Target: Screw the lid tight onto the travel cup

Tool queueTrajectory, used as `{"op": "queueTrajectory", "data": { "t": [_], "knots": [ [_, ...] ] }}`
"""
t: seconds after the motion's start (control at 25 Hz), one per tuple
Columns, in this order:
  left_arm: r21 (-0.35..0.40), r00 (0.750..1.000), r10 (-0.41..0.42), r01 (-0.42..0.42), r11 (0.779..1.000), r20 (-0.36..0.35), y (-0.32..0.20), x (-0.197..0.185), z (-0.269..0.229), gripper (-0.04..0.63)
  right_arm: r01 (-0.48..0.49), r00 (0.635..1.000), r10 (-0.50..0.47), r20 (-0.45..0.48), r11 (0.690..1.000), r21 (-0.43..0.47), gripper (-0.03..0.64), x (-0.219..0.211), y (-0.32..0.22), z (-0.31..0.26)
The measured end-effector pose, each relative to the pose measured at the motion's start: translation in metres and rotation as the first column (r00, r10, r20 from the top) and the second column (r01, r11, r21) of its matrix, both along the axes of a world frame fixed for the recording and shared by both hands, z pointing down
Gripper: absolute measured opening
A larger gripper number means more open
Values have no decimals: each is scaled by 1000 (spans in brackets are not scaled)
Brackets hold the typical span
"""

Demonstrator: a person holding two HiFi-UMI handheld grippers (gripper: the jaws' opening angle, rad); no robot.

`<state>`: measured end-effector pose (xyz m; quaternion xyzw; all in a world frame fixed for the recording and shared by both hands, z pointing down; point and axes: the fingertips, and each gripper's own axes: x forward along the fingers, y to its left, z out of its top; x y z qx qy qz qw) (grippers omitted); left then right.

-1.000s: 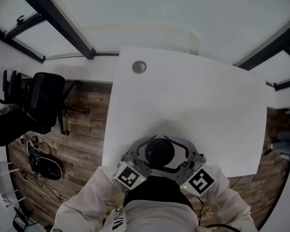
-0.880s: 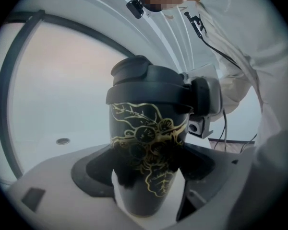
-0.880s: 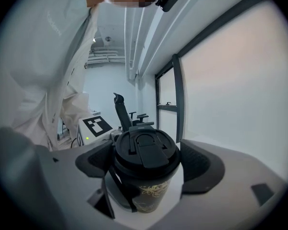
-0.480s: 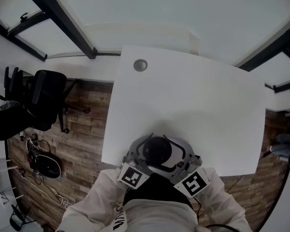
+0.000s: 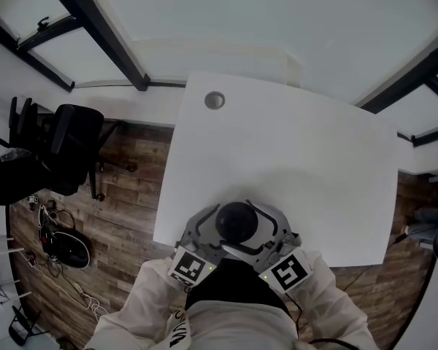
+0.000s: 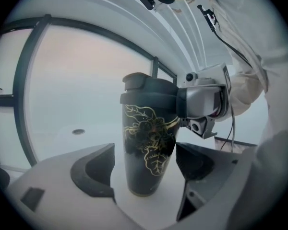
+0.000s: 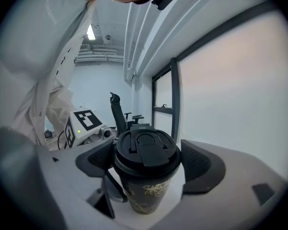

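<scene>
A dark travel cup (image 6: 146,152) with gold line art stands near the white table's front edge (image 5: 204,240). Its black lid (image 7: 146,152) sits on top and shows round in the head view (image 5: 237,222). My left gripper (image 6: 145,169) is low around the cup's body. The right pad is at the cup's wall, and a strip of table shows between the left pad (image 6: 93,169) and the cup, so it stands open. My right gripper (image 7: 146,164) is at rim height, both pads against the lid. It shows beside the lid in the left gripper view (image 6: 204,102).
A round grommet (image 5: 214,100) sits at the table's far left corner. A black office chair (image 5: 69,148) and cables lie on the wood floor to the left. The person's white sleeves (image 5: 142,297) are right behind the grippers.
The right gripper's marker cube has swung slightly toward the left one, around the lid. The cup stays at the same spot by the table's front edge.
</scene>
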<state>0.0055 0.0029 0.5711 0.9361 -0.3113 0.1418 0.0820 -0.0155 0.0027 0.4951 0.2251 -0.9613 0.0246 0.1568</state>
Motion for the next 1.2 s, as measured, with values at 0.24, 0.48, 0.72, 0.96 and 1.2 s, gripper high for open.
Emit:
{"op": "queueTrajectory", "data": {
  "t": [0.24, 0.48, 0.72, 0.96, 1.2],
  "knots": [
    [-28, 999, -49, 49, 998, -1, 10, -11, 2, 405, 16, 998, -14, 53, 1000, -26, 418, 1, 0, -8],
    [-42, 998, -52, 53, 998, 33, 19, -18, 2, 405, 47, 998, -44, 54, 997, -56, 419, 10, 13, -17],
    [-103, 986, -148, 155, 982, 74, 47, -56, 8, 402, -32, 989, 42, 145, 997, -76, 416, 55, 36, -39],
    [-65, 907, -417, 420, 905, 50, 60, -103, -31, 9, -351, 917, 378, 126, 916, -194, 50, 123, 53, -27],
    [-29, 917, -400, 400, 916, -2, 75, -92, -73, 8, -527, 807, 571, 151, 812, -251, 21, 135, 87, -35]
  ]
}}
